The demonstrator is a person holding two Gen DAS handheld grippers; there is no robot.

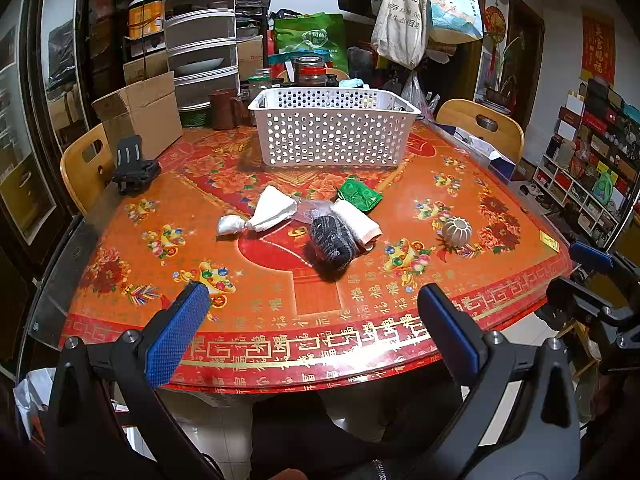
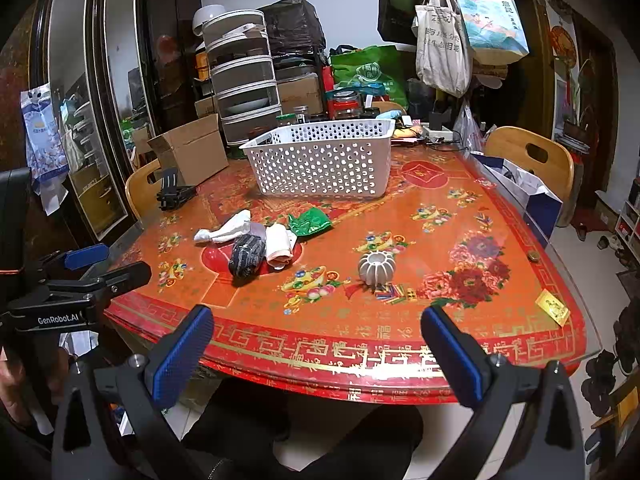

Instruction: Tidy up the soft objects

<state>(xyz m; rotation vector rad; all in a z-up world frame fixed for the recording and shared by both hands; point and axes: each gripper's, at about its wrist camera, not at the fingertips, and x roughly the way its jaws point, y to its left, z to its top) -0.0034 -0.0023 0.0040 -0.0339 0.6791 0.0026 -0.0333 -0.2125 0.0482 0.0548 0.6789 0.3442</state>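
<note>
A: I have both tongs spread wide and empty at the near edge of the table (image 1: 500, 280): left tongs (image 1: 312, 320), right tongs (image 2: 316, 332).

B: Where's the soft stuff?

A: Bunched mid-table, in front of the one white perforated basket (image 1: 334, 128). One dark rolled sock (image 1: 332, 238) lies nearest me, its long axis running toward the basket and slightly left. One white folded cloth (image 1: 358, 220) touches its right side, roughly parallel. One white sock (image 1: 264, 212) stretches leftward, knotted end pointing left. One green packet (image 1: 358, 194) sits behind, closest to the basket.

B: Anything else?

A: One ribbed grey holder (image 2: 376, 268) stands well apart, to the right.
</note>
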